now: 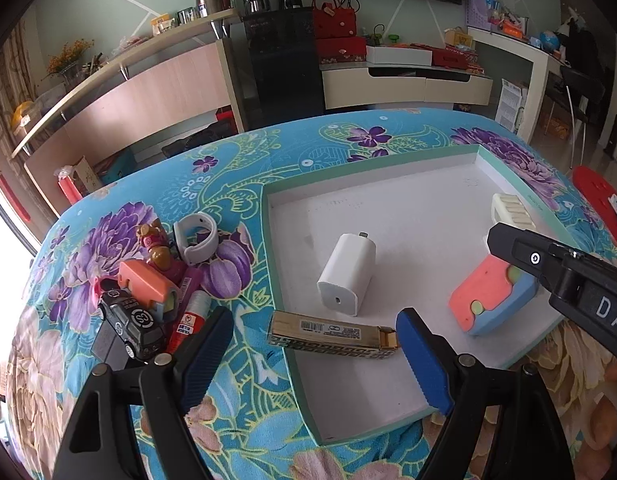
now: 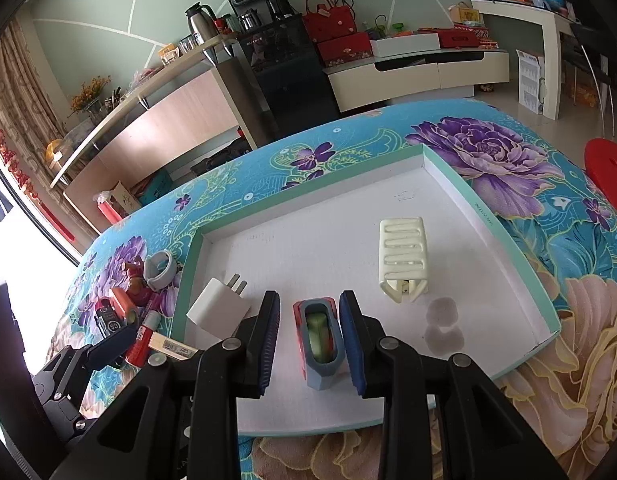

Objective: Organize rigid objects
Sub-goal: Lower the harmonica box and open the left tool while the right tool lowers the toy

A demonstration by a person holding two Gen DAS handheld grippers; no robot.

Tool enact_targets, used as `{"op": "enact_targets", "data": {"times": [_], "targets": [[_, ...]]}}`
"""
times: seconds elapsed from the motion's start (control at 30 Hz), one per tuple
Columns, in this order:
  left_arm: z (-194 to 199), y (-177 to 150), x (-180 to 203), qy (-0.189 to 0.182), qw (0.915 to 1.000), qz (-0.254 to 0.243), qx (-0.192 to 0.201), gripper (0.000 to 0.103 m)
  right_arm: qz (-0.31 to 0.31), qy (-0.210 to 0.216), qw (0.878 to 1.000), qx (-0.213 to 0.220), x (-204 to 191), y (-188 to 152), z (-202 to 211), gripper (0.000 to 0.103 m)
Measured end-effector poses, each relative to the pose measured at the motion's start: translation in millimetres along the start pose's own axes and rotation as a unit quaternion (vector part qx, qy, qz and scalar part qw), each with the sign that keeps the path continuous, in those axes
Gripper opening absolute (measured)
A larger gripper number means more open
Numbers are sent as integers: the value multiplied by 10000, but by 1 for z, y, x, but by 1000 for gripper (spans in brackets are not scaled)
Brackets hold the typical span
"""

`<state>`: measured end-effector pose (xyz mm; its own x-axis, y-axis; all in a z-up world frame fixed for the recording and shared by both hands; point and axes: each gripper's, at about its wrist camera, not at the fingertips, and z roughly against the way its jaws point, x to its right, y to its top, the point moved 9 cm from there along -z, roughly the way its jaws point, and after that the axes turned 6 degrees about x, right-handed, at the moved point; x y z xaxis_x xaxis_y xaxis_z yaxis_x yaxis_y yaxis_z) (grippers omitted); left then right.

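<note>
In the tray [image 2: 488, 216], pink-and-blue toy [image 2: 318, 340].

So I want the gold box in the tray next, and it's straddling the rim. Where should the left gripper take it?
Grip the gold box across its narrow width, near the middle, coming from above. It lies long and flat across the tray's rim, between the open left gripper's fingers; its open flap end looks weaker.

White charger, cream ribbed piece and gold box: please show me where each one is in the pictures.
White charger [image 1: 347, 276], left wrist view, on its broad side face.
Cream ribbed piece [image 2: 402, 249], right wrist view, on its ribbed top.
Gold box [image 1: 328, 334], left wrist view, near its barcode label.
</note>
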<state>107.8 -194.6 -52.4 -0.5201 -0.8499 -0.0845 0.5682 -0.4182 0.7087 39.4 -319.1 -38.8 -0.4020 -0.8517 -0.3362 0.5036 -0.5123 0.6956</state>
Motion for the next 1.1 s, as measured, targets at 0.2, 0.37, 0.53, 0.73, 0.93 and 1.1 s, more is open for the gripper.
{"op": "enact_targets", "data": {"times": [0.2,0.37,0.53,0.73,0.93,1.1], "targets": [[9,5,-13,90,9998,124,110,86,-72,43,9999,137,1,5,6,32],[12,7,-26,192,9993,281,166,86,-71,51,9999,129,1,5,6,32],[14,8,-46,380,9973,590,232,86,-14,54,10000,58,0,2,2,32],[12,3,-72,662,9935,907,195,86,61,4,10000,6,-3,0,-2,33],[12,0,-88,839,9900,1110,211,86,159,28,9999,-12,-9,-2,-5,46],[13,0,-96,891,9883,1200,290,88,197,51,9998,17,-12,-1,-5,59]]}}
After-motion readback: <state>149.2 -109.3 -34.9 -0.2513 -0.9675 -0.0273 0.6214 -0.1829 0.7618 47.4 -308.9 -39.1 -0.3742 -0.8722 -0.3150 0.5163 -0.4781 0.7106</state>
